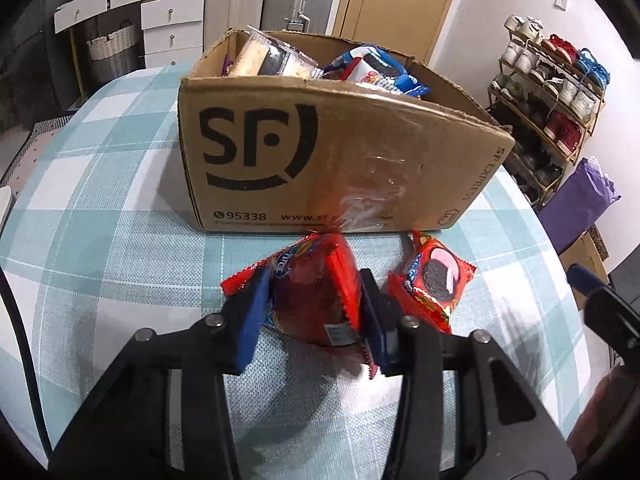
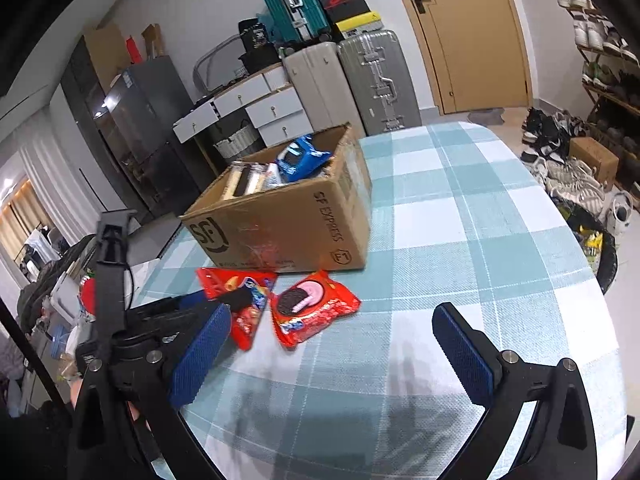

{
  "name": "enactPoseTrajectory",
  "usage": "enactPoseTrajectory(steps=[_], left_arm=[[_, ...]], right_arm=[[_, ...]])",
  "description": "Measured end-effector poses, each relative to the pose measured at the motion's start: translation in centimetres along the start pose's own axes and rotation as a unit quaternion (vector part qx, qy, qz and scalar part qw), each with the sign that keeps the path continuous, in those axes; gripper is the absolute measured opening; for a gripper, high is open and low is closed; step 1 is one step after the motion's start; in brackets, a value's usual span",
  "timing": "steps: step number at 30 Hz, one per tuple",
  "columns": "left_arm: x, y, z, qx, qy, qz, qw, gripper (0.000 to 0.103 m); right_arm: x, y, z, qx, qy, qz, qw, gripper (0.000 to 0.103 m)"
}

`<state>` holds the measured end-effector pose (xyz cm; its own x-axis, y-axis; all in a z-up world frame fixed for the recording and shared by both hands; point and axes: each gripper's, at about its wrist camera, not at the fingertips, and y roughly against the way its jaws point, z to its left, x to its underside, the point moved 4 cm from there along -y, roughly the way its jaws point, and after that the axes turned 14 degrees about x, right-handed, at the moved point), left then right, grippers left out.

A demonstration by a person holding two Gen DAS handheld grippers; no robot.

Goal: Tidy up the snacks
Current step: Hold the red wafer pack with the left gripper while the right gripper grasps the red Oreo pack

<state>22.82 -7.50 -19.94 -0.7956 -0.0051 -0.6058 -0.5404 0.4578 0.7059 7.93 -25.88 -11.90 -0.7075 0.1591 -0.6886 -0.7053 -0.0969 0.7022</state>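
My left gripper (image 1: 316, 296) is shut on a red snack packet (image 1: 316, 280), its blue pads pressing both sides, just in front of the SF cardboard box (image 1: 320, 140). The packet sits low over the checked tablecloth (image 1: 100, 220). A second red cookie packet (image 1: 434, 280) lies flat to its right, apart from the jaws. In the right wrist view the held packet (image 2: 236, 284) and the loose packet (image 2: 312, 308) lie before the box (image 2: 288, 232). My right gripper (image 2: 334, 312) hangs open over the table, nothing between its fingers. The box holds blue cookie packs (image 1: 372, 68) and a clear tub (image 1: 268, 56).
Bare tablecloth (image 2: 460, 200) stretches to the right of the box up to the table's rounded edge. Beyond it stand a shoe rack (image 1: 552, 92), suitcases (image 2: 376, 80), white drawers (image 1: 168, 20) and a purple bag (image 1: 584, 196).
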Motion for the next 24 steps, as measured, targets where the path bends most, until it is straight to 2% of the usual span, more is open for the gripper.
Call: enactPoseTrajectory(steps=[8,15,21,24], left_arm=[[-0.3,1.8,-0.3,0.006,-0.011,-0.005,0.9999,0.029],[1.2,6.2,1.1,0.016,-0.009,-0.02,0.9996,0.029],[2.9,9.7,2.8,0.02,0.003,-0.027,0.9994,0.029],[3.4,11.6,3.1,0.026,0.004,-0.036,0.999,0.029]], right_arm=[[0.4,-0.5,-0.8,0.016,-0.012,0.007,1.0,0.103],[0.8,-1.3,-1.0,0.037,-0.001,0.014,0.999,0.103],[0.8,-1.8,-0.5,0.034,-0.001,0.019,0.999,0.103],[1.0,-2.2,0.6,0.006,0.008,0.028,1.0,0.103]])
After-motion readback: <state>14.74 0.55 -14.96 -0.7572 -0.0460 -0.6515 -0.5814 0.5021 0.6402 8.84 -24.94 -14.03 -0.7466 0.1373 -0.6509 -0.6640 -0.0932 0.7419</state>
